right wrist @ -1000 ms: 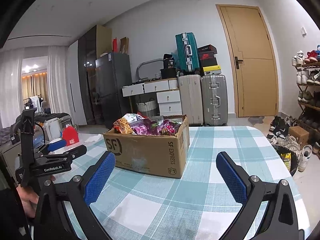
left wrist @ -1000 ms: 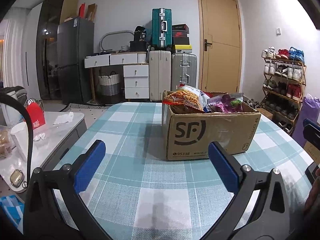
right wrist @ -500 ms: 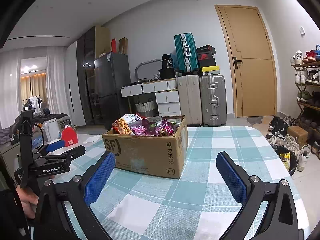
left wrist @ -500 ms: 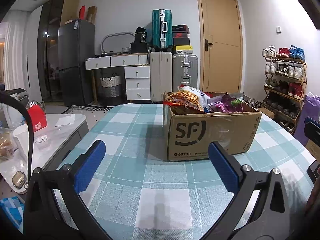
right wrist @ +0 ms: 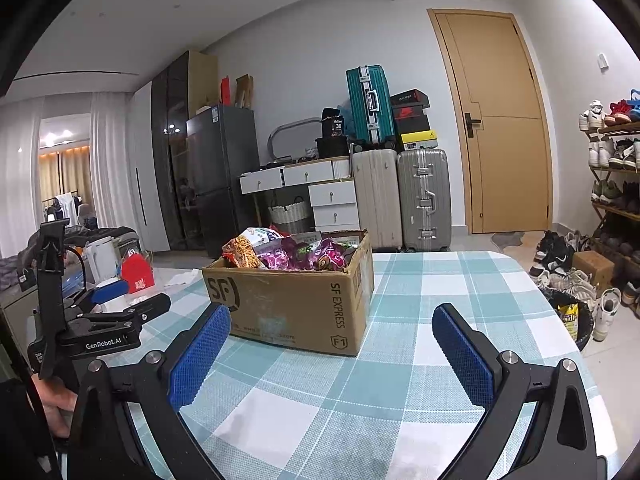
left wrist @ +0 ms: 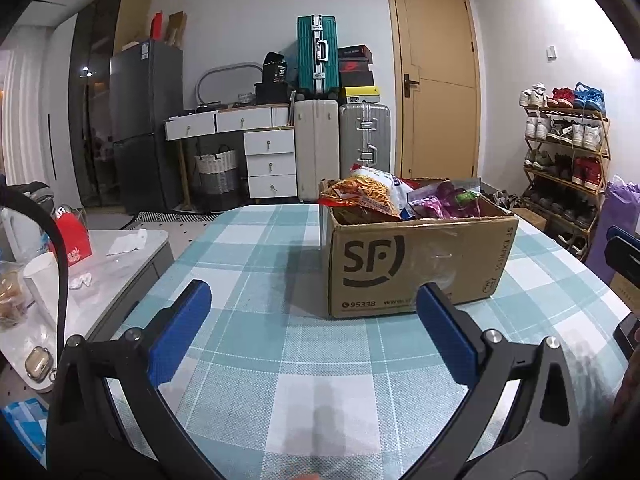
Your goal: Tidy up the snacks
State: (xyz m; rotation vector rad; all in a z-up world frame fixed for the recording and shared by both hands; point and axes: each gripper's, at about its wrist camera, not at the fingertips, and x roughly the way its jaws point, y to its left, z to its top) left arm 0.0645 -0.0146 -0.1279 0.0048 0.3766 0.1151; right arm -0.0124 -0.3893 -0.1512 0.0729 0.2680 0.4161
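My left gripper [left wrist: 312,336] and right gripper [right wrist: 330,354] both hover released over the checked tablecloth [left wrist: 256,264], nothing held; snack bags [left wrist: 372,196] sit piled in the SF cardboard box [left wrist: 416,264] just ahead of me
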